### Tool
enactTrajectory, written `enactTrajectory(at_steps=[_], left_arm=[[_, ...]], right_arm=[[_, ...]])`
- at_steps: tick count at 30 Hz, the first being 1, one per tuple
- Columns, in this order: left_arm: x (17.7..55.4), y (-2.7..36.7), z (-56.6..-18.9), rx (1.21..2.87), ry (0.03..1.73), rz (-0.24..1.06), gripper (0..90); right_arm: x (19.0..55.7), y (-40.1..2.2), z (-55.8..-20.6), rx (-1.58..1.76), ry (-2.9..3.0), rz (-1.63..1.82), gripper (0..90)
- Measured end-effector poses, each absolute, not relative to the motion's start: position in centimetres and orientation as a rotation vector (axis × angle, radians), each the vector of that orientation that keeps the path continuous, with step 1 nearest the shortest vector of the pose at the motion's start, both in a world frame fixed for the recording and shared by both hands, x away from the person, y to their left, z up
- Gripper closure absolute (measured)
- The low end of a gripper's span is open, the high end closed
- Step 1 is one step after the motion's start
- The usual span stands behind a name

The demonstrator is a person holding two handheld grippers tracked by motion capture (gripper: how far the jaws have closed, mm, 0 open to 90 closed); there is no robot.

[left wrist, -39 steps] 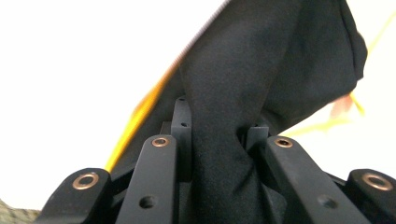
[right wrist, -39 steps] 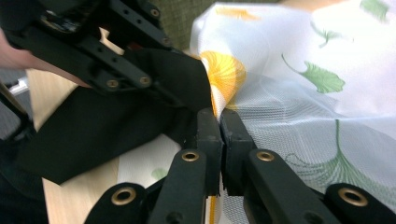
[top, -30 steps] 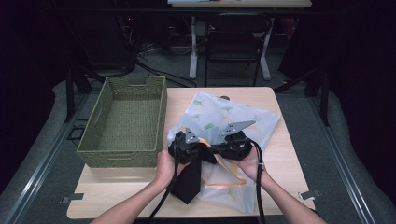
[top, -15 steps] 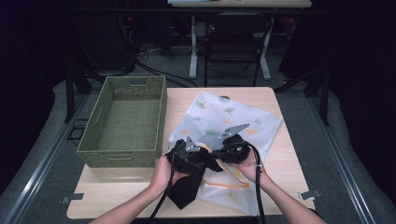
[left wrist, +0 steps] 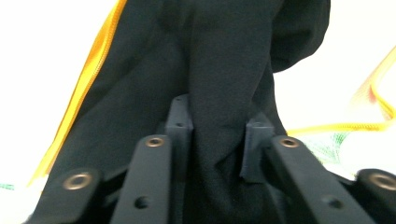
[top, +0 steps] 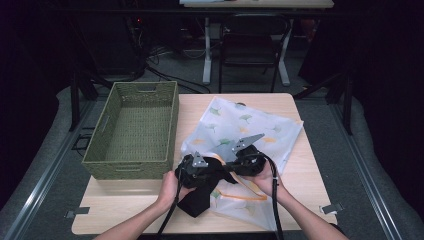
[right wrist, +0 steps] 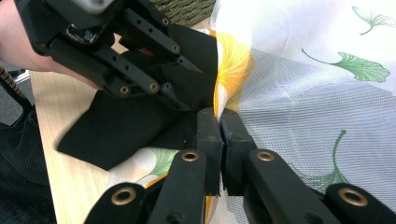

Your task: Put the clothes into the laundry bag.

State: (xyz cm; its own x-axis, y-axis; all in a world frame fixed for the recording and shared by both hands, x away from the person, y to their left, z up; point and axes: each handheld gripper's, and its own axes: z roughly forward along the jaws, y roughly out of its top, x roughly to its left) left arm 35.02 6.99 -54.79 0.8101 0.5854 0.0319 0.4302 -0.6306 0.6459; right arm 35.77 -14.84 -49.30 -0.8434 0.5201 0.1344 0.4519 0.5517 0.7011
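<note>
The left hand-held gripper [top: 212, 167] had a fold of black cloth [left wrist: 219, 93] between its jaws. The jaws had just been closing, and in the left gripper view they pressed on that fold from both sides, so it was pinching the cloth. Just behind the fold, away from the person, the orange zipper edge [left wrist: 86, 81] of the mesh bag [top: 250, 125] ran up beside the dark fabric, and the pale mesh lay on both sides of it.

The right hand-held gripper [right wrist: 220, 122] was just beside the left one, almost touching it. Its jaws were pressed together on the bag's orange rim, at the mouth of the bag. In the right gripper view the black cloth came out from this mouth toward the left hand-held gripper [right wrist: 154, 79], and its lower part lay on the bench [right wrist: 65, 163].

Beyond the right hand-held gripper the white mesh bag with green leaf prints spread flat over the bench [top: 150, 207], farther from the person. On the far side of the left hand-held gripper, near it, a green woven basket [top: 112, 132] stood on the bench. The left hand [top: 170, 187] and the right hand [top: 265, 177] held the two tools close together near the front edge of the bench.
</note>
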Motion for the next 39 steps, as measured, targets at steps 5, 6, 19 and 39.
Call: enactTrajectory(at_steps=[5, 6, 19, 39], left_arm=[[34.9, 6.8, -53.7, 2.279, 0.757, 0.355, 75.8], [34.9, 6.8, -53.7, 2.279, 0.757, 0.355, 75.8], [36.6, 4.8, -54.4, 2.159, 0.829, 0.341, 69.5], [33.5, 7.0, -53.8, 2.349, 0.794, 0.292, 28.6]], right_arm=[[35.6, -14.7, -48.8, 0.825, 2.674, 1.214, 88.3], [35.6, -14.7, -48.8, 0.825, 2.674, 1.214, 88.3], [35.6, -15.2, -48.8, 0.860, 2.682, 1.271, 88.2], [35.8, -15.2, -49.2, 0.860, 2.679, 1.202, 88.2]])
